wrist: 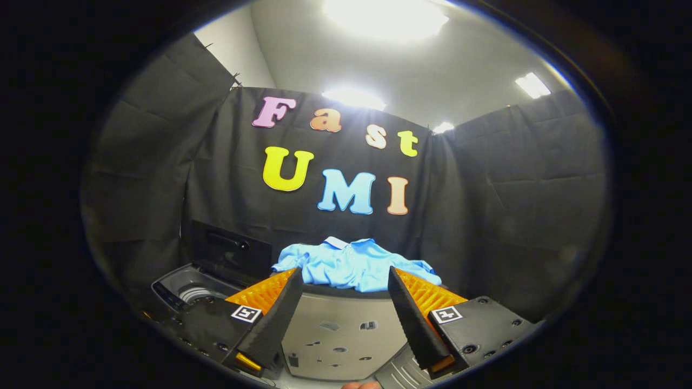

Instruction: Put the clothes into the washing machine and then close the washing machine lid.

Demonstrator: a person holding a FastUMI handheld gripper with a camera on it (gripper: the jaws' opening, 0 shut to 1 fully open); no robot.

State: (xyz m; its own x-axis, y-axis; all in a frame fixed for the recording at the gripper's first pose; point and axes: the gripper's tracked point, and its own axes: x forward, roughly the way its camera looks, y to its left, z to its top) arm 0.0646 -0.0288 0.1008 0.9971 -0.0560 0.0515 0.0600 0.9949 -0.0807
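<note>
We see our claw spread wide, its two fingers apart with nothing between them and touching nothing. Just beyond the fingertips, and between them, lies a light blue shirt, crumpled in a loose heap with its collar up towards the booth's black cloth wall. The shirt rests on a dark rounded tabletop whose edge shows right under the cloth. Below that edge, between the fingers, we see a pale grey front panel with a few small dark marks on it; we cannot tell what they are.

To the left of the shirt, beyond the left finger, stands the washing machine. Its dark lid is raised, standing upright against the cloth wall, and the opening below shows a grey tub with pale ribs inside. The shirt and the machine's opening are near each other but apart. A bit of a fingertip shows under the claw.
</note>
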